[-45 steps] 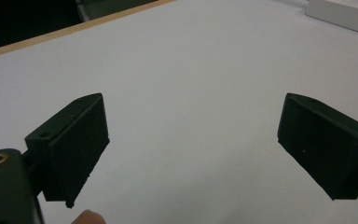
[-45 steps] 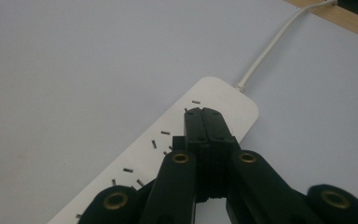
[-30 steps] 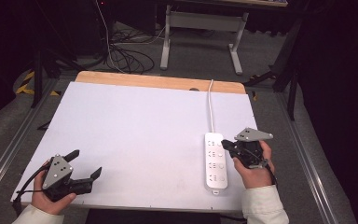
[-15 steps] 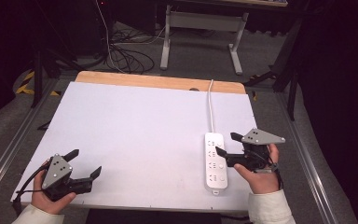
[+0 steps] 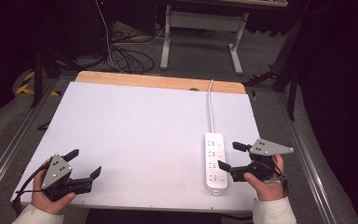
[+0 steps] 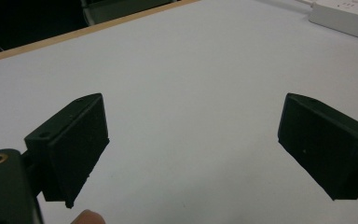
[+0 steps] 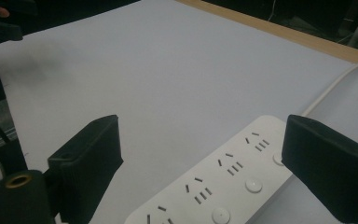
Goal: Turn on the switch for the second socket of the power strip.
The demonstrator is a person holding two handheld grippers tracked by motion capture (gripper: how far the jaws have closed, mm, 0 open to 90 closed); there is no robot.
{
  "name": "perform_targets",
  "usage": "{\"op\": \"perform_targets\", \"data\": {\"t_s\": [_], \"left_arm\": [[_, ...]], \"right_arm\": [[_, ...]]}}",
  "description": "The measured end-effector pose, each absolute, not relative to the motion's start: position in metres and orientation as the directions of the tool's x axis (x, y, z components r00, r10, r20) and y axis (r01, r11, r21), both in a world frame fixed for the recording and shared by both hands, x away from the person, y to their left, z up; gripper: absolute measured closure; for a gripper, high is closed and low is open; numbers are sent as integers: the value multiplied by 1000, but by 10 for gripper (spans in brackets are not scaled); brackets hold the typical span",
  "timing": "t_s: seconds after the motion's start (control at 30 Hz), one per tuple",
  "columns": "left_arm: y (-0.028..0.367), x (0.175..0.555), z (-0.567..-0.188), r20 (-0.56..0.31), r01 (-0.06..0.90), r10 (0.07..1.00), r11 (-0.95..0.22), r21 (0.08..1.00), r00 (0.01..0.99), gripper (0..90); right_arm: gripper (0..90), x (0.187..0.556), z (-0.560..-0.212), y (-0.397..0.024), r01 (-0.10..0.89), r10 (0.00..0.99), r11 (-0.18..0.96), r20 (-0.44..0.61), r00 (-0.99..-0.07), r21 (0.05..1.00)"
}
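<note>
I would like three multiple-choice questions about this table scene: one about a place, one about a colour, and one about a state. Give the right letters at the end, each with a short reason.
1. Where on the table does the power strip lie?
A. near the left gripper
B. near the right gripper
C. at the far left corner

2. What colour is the power strip?
A. white
B. black
C. orange

3. How do the jaws of the left gripper stand?
A. shut on the cable
B. shut on nothing
C. open, holding nothing

Answers: 1 B, the strip lies just beside the right gripper in the high view. 2 A, its body and cable are white. 3 C, the left gripper view shows a wide gap with bare table between the jaws.
</note>
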State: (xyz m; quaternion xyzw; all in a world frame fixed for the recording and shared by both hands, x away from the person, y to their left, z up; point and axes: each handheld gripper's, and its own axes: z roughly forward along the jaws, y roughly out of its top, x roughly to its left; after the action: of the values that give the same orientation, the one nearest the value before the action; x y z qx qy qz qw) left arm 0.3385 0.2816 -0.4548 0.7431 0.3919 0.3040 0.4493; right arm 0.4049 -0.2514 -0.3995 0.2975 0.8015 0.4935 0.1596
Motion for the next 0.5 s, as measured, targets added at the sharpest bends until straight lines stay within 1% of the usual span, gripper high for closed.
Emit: {"op": "perform_targets", "data": {"t_s": [0.13, 0.33, 0.43, 0.5], "left_arm": [[282, 338, -455, 92, 313, 856, -284, 906, 509, 88], [282, 338, -454, 86, 312, 856, -277, 909, 510, 89], [282, 338, -455, 85, 313, 854, -278, 908, 513, 89], [282, 338, -455, 77, 314, 851, -273, 909, 519, 90]], "right_arm": [[115, 402, -409, -258, 306, 609, 327, 48, -791, 894], [111, 400, -422, -263, 299, 601, 317, 52, -797, 900], [109, 400, -429, -264, 298, 596, 326, 50, -801, 897], [97, 400, -436, -265, 296, 588, 351, 37, -808, 889]]}}
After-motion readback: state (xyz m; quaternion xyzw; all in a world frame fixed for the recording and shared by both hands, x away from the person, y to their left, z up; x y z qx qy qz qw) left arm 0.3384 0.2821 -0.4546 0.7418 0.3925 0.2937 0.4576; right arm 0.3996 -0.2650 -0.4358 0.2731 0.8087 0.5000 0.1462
